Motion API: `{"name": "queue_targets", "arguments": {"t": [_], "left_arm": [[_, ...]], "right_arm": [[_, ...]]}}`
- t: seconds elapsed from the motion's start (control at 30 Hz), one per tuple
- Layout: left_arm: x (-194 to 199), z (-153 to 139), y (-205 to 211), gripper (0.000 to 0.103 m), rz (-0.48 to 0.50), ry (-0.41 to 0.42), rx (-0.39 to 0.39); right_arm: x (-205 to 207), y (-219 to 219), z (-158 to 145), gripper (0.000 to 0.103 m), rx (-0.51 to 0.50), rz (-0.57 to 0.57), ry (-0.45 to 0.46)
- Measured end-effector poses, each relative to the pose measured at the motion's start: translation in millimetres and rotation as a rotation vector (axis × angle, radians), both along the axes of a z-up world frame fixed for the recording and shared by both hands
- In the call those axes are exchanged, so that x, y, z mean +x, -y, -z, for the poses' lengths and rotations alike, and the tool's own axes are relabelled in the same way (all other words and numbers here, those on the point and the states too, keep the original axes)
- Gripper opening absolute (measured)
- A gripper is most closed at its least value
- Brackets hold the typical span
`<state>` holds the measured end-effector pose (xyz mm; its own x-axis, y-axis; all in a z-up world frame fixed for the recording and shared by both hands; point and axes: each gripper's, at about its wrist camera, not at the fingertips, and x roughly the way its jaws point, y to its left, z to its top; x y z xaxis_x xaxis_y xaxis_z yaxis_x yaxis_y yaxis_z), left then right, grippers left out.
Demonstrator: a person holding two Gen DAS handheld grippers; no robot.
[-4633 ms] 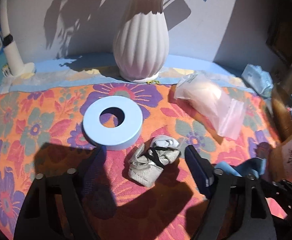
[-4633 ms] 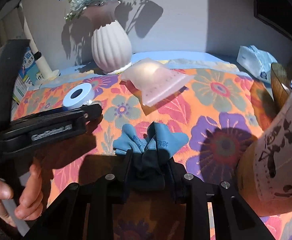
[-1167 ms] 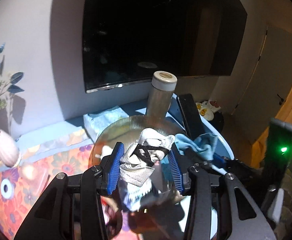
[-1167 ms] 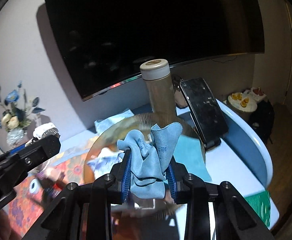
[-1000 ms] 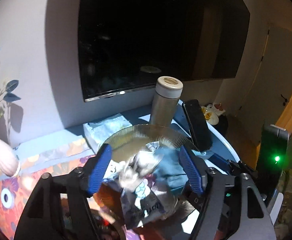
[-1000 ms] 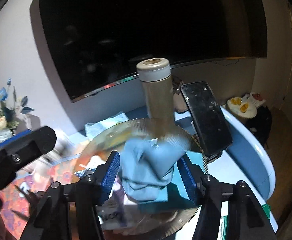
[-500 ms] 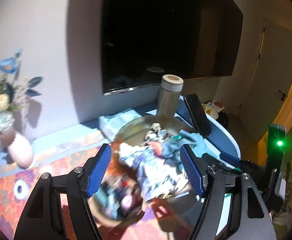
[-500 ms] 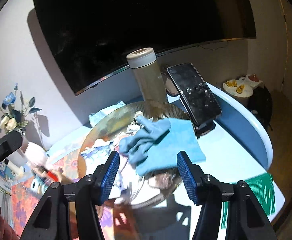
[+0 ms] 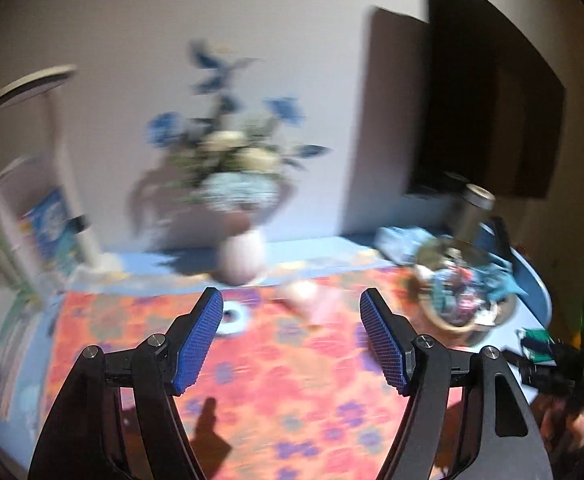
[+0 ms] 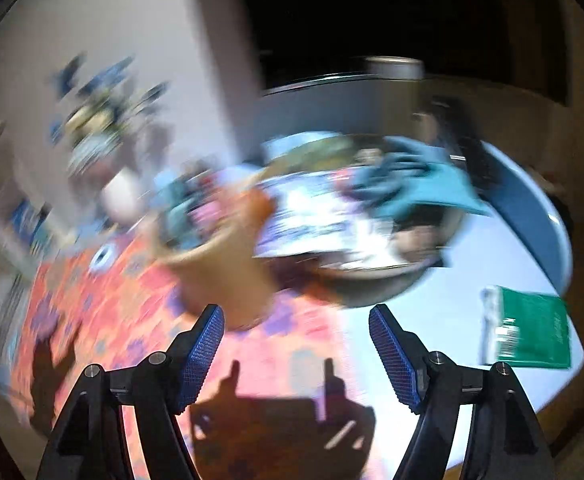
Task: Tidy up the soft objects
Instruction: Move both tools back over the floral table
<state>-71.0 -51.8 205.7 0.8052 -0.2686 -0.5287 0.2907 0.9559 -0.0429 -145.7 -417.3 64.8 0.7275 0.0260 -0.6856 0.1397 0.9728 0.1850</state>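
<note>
Both views are smeared by motion. My left gripper [image 9: 292,338] stands open and empty above the flowered cloth [image 9: 252,380]. Far right in that view sits the round glass bowl [image 9: 439,322], with a blue cloth [image 9: 499,280] among crumpled soft things inside. A pink plastic bag [image 9: 311,300] lies on the cloth near the white vase [image 9: 242,258]. My right gripper [image 10: 295,352] has its jaws opening, nothing between them. Ahead of it the bowl [image 10: 371,292] holds the blue cloth [image 10: 423,188] draped over its far right side.
A pale blue ring [image 9: 231,318] lies on the cloth left of the bag. A steel flask [image 9: 473,212] and a tissue pack [image 9: 399,238] stand behind the bowl. A green packet [image 10: 531,328] lies on the pale tabletop. Books and a lamp [image 9: 48,152] occupy the far left.
Both grippers have pulled back from the bowl and swung left; the bowl is now smaller and farther right. The right jaws stand a little wider than before.
</note>
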Motion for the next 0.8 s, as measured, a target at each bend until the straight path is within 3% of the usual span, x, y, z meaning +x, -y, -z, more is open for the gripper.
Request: {"name": "queue_targets", "arguments": {"t": [0.27,0.33,0.43,0.63,0.7,0.8], "left_arm": [[-1.8,-31.5,-94.3,0.07,-0.176,0.091,0.004],[2.0,-29.1,-103.8,0.086,-0.19,0.104,-0.014],[27.4,7.9,-94.6,0.088,-0.176,0.049,0.001],[99.7,105.9,-48.3,0.088,-0.2,-0.07,0.161],[127.9,132.9,-37.6,0.088,-0.184,-0.128,0.158],[161.0,161.9,-27.2,0.088,-0.146,-0.189,0.094]], "right_arm": [[31.7,-135.6,-2.9,0.079,-0.155,-0.314,0.015],[45.0,-162.6,1.8,0.08,-0.193,-0.356,0.018],[69.6,-190.0,12.3,0.08,-0.229,-0.382,0.003],[144.5,-206.0,24.7,0.08,-0.196,-0.342,-0.007],[166.0,-199.6,26.9,0.08,-0.196,-0.304,-0.011],[207.1,-184.6,37.0,0.08,-0.139,-0.263,-0.025]]}}
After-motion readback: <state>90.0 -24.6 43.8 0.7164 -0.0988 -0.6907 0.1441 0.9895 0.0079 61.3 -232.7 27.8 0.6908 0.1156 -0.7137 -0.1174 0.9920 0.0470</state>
